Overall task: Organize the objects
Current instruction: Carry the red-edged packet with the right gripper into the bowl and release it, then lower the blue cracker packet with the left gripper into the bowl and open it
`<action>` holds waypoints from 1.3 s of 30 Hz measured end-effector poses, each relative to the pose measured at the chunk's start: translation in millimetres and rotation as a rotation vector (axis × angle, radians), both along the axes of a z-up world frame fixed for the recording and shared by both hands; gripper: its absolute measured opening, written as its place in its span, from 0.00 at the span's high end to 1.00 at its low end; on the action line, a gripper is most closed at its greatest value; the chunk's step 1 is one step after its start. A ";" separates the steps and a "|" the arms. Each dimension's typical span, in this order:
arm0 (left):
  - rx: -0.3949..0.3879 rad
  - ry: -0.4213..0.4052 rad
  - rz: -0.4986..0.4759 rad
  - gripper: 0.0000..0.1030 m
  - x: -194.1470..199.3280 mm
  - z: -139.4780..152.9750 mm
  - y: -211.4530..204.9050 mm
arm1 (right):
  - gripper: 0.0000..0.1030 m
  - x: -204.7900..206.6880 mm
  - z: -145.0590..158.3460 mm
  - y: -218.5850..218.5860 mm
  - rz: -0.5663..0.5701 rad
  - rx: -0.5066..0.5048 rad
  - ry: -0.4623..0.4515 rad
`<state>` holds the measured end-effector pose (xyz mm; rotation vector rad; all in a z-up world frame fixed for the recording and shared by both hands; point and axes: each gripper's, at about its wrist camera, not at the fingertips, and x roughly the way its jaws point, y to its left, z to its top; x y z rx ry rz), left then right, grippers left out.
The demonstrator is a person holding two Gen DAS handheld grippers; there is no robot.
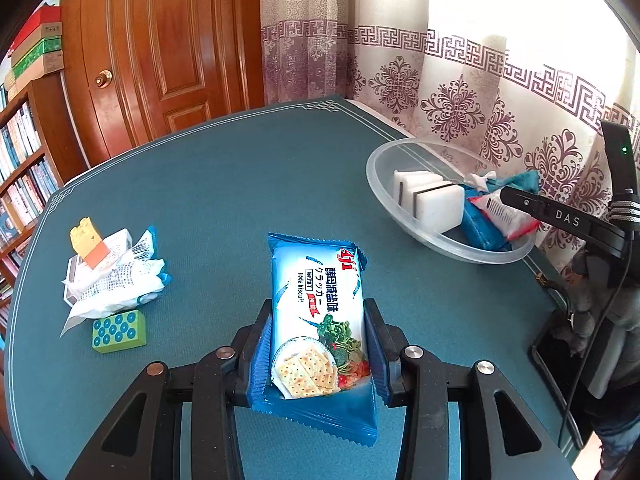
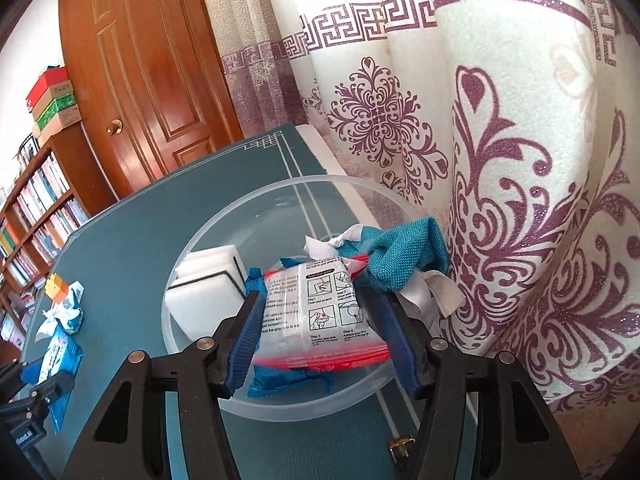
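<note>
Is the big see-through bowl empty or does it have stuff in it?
Not empty: the clear plastic bowl holds white sponge blocks, a teal cloth and packets.

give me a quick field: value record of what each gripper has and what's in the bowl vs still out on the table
left gripper: shut on cracker packet, above the table
right gripper: holds clear bag over the bowl
in bowl: white sponges, blue packet, teal cloth
still on table: green block, yellow-orange block, crumpled wrappers
</note>
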<state>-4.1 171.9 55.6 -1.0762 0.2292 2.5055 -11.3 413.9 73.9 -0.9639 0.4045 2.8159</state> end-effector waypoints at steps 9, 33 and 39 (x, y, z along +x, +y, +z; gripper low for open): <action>0.047 -0.015 -0.127 0.57 -6.1 15.3 47.2 | 0.42 13.7 11.6 0.1 -0.005 0.000 0.050; 0.082 -0.182 -0.222 0.57 -71.1 -7.8 136.5 | 0.42 23.9 25.2 10.3 -0.029 -0.032 0.112; 0.088 -0.175 -0.198 0.57 -88.3 -10.9 136.5 | 0.42 23.1 25.4 9.0 -0.027 -0.032 0.112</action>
